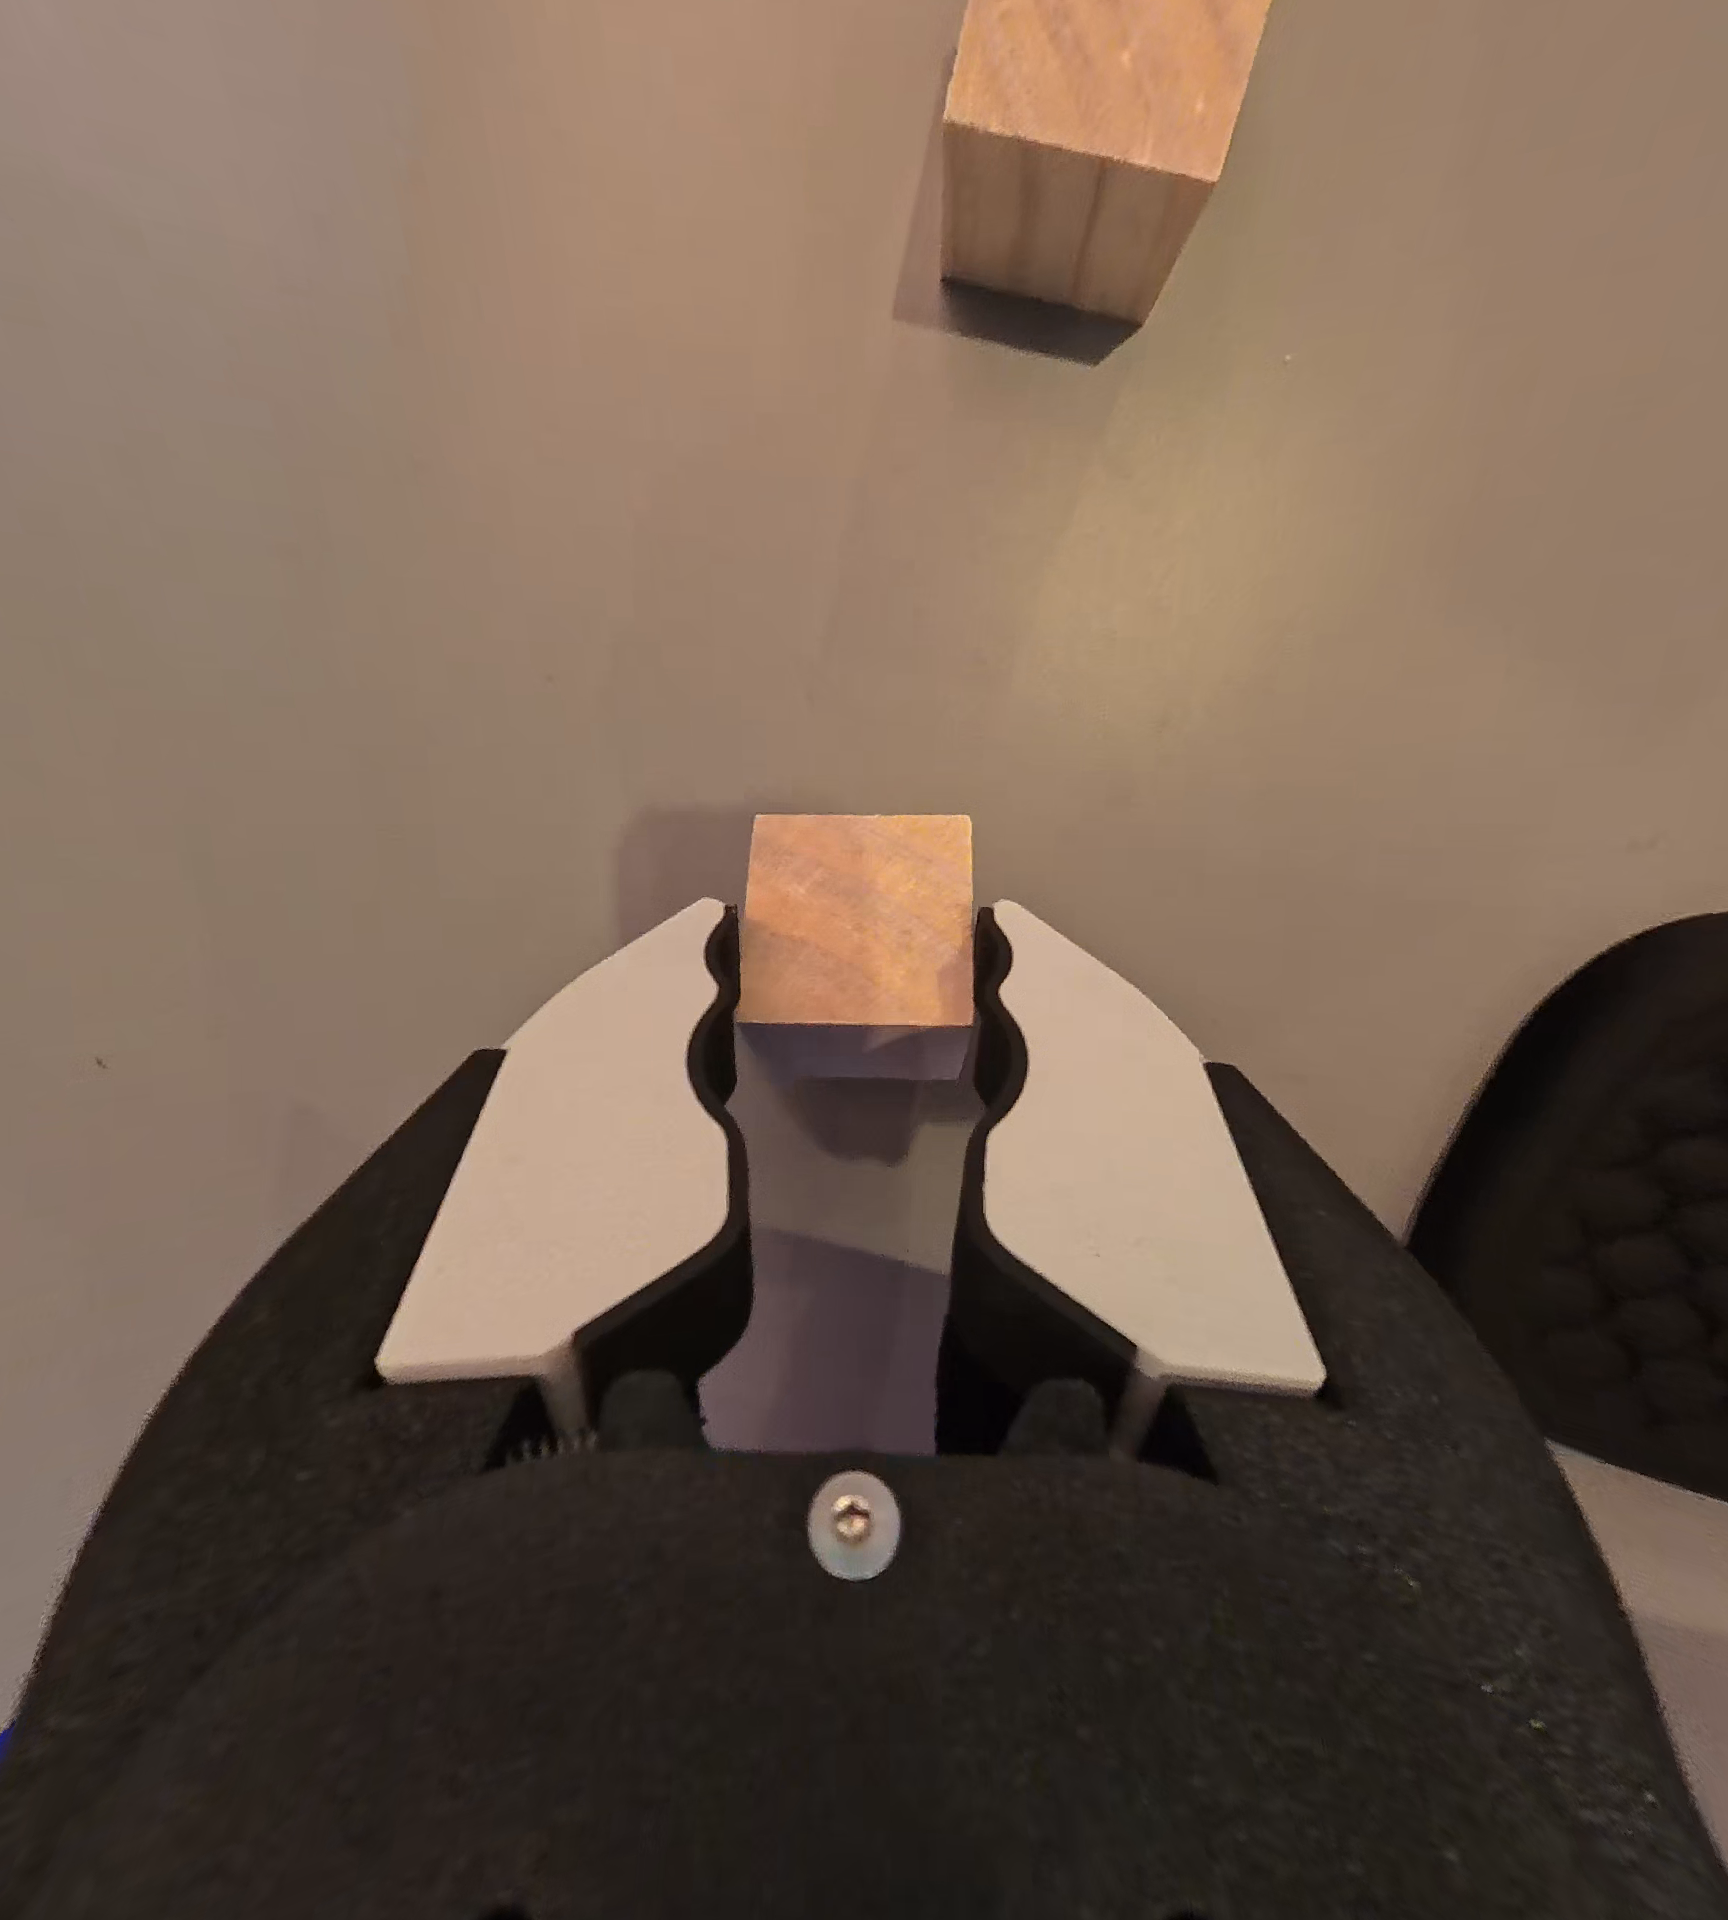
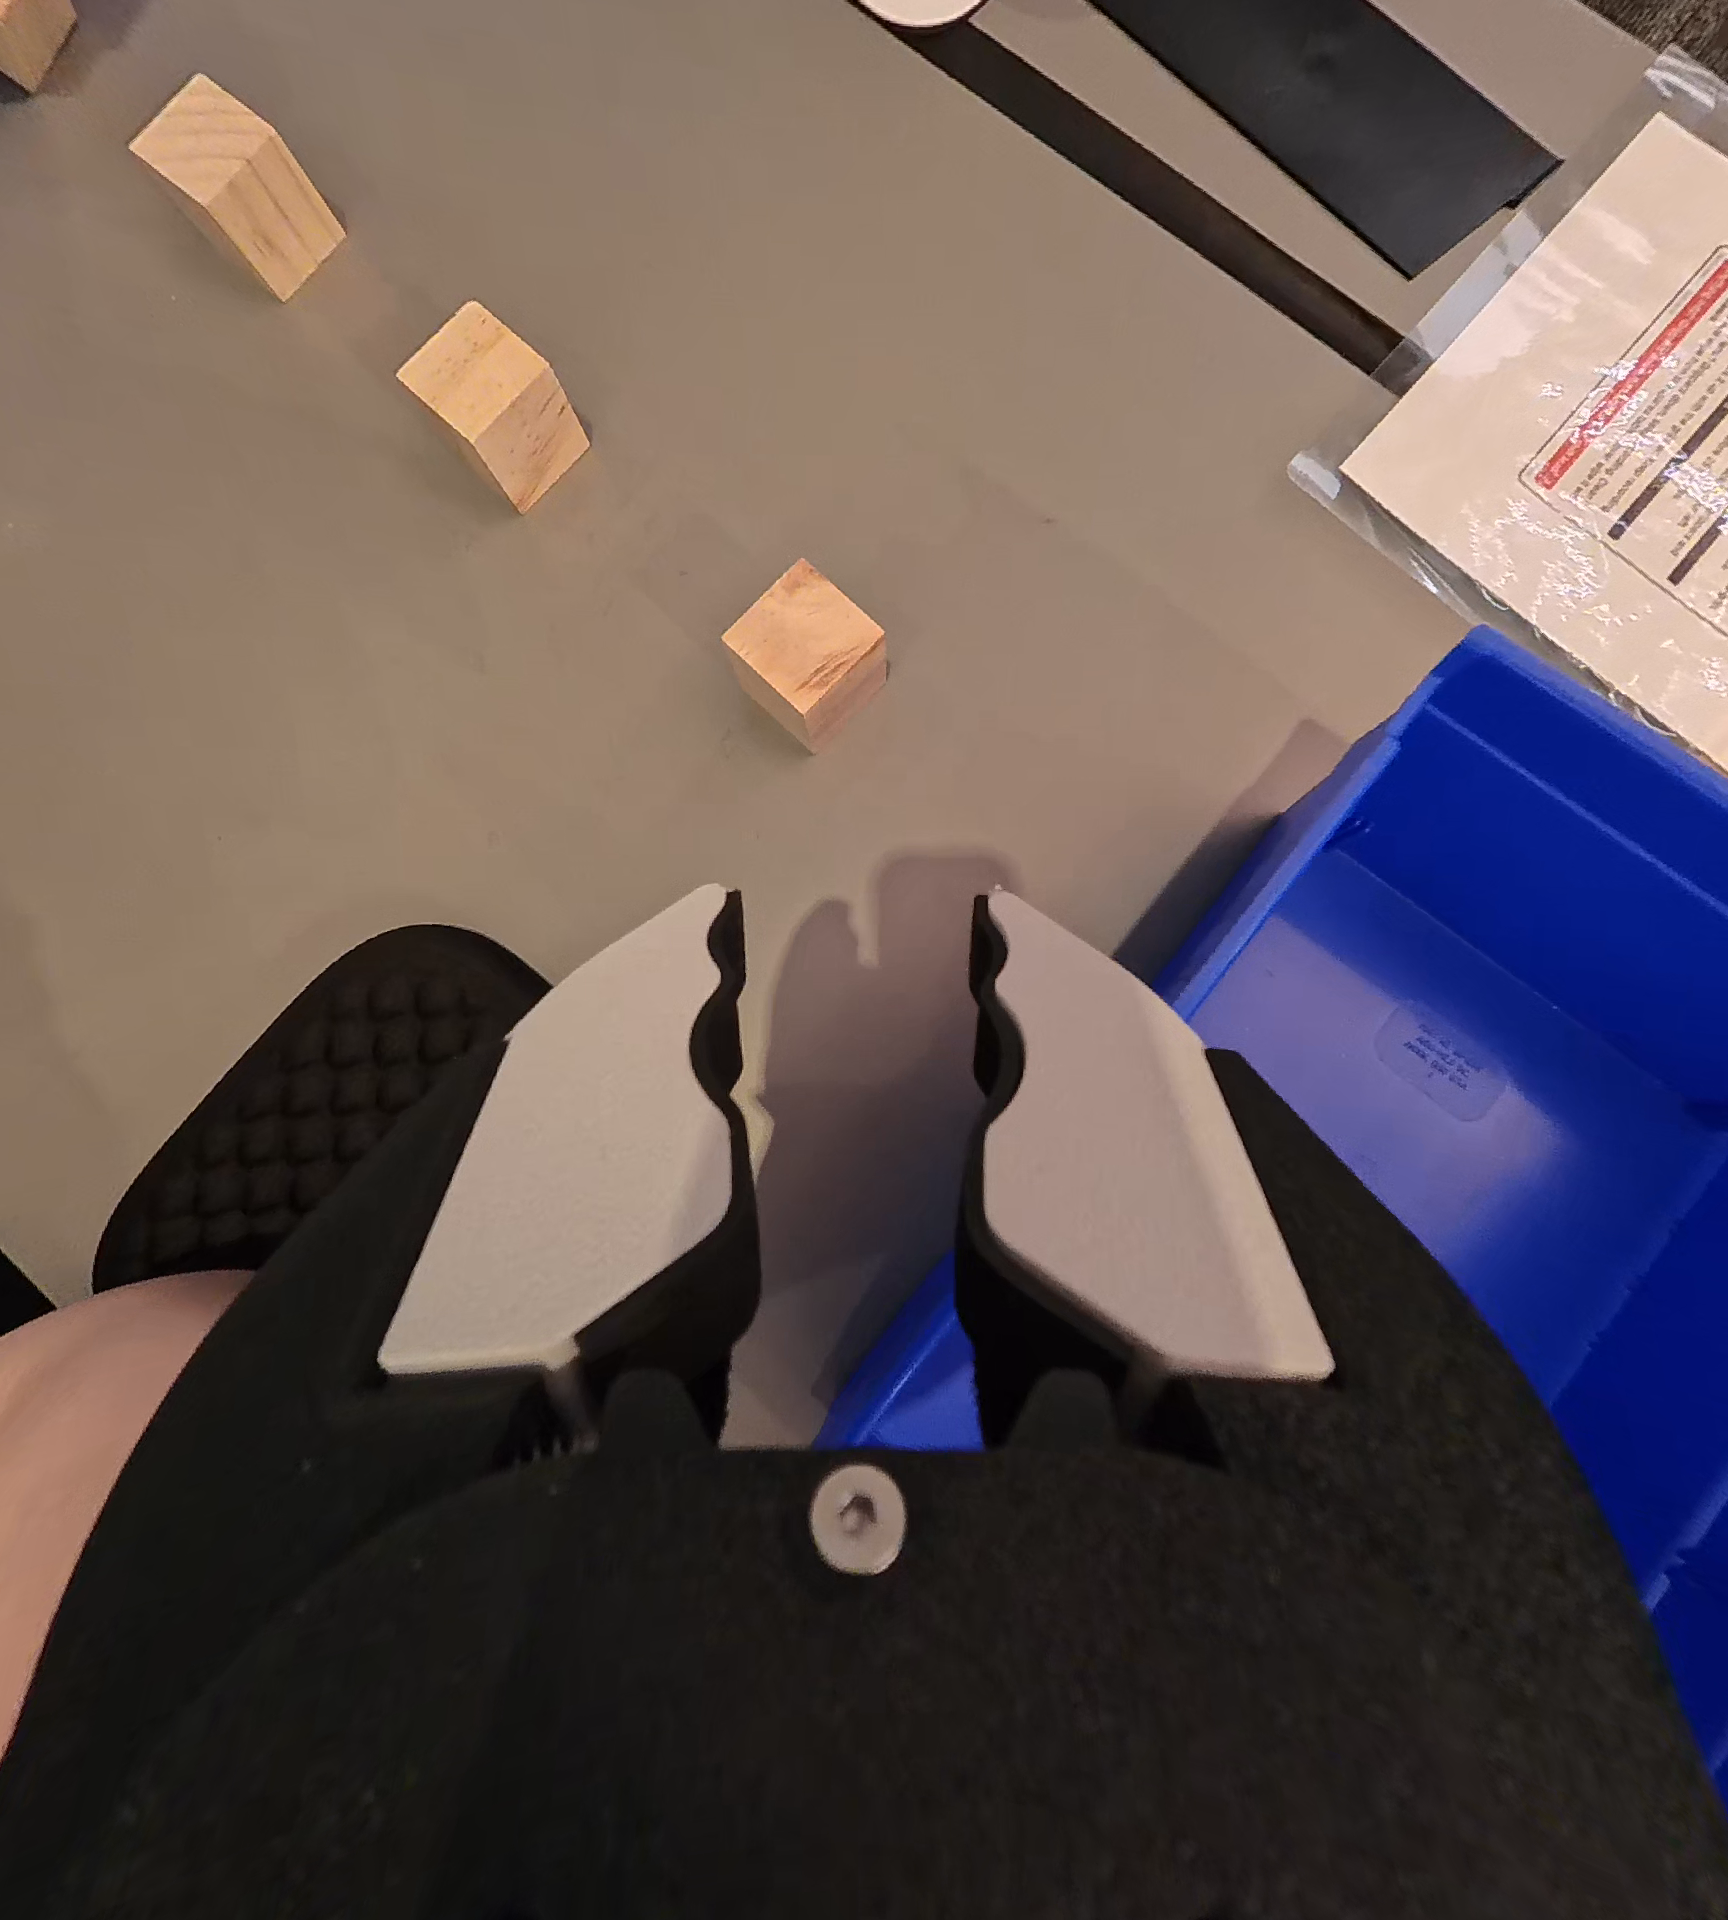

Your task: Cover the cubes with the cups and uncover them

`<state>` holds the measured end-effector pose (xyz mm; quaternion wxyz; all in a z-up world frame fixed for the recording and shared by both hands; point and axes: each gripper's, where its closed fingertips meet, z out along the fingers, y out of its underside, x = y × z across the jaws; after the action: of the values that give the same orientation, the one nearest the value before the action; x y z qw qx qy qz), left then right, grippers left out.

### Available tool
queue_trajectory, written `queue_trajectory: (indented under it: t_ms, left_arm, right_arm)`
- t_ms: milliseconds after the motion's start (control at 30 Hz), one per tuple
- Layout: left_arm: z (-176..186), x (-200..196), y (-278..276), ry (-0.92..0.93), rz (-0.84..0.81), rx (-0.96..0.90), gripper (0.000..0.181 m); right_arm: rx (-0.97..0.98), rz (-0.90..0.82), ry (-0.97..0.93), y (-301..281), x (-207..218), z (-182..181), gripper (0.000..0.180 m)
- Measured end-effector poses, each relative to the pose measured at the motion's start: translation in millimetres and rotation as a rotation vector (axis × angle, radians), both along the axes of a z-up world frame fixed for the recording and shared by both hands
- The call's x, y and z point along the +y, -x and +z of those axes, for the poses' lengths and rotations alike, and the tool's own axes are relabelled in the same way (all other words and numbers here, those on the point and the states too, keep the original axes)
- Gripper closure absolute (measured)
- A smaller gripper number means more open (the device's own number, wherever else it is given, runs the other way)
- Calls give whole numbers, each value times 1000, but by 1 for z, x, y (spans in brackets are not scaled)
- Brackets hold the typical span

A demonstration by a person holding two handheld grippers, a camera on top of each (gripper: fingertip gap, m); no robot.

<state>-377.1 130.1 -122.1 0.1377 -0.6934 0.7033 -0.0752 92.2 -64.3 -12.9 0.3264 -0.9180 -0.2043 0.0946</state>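
A small wooden cube (image 1: 860,920) rests on the grey table (image 1: 424,520), with its reflection showing just below it. My left gripper (image 1: 858,914) straddles the cube, one fingertip close against each side, jaws as wide apart as the right gripper's. A larger wooden block (image 1: 1088,156) stands farther ahead to the right. My right gripper (image 2: 858,904) is open and empty above the table beside a blue bin (image 2: 1462,1039). Ahead of it, three wooden cubes stand in a diagonal row: near (image 2: 806,649), middle (image 2: 491,400) and far (image 2: 236,182). No cup is in view.
A fourth block (image 2: 8,36) shows at the top left corner. A bagged printed sheet (image 2: 1618,436) lies at the right, with a black strip (image 2: 1307,125) behind it. A black textured pad (image 2: 320,1091) lies at the table's near edge, also in the left wrist view (image 1: 1670,1195).
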Motion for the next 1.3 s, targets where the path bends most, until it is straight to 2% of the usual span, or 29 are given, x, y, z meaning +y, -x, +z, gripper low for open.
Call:
queue_trajectory:
  t_ms: [200, 633, 1300]
  left_arm:
    - [-11, 1, 28, -24, -21, 127, 138]
    - [-11, 8, 29, -59, -140, 292, 138]
    - [-12, 8, 27, -99, -208, 322, 138]
  right_arm:
    - [-11, 3, 5, 2, 0, 0, 139]
    - [-28, -7, 30, 1, -3, -4, 139]
    - [-29, -18, 69, 0, -7, -11, 139]
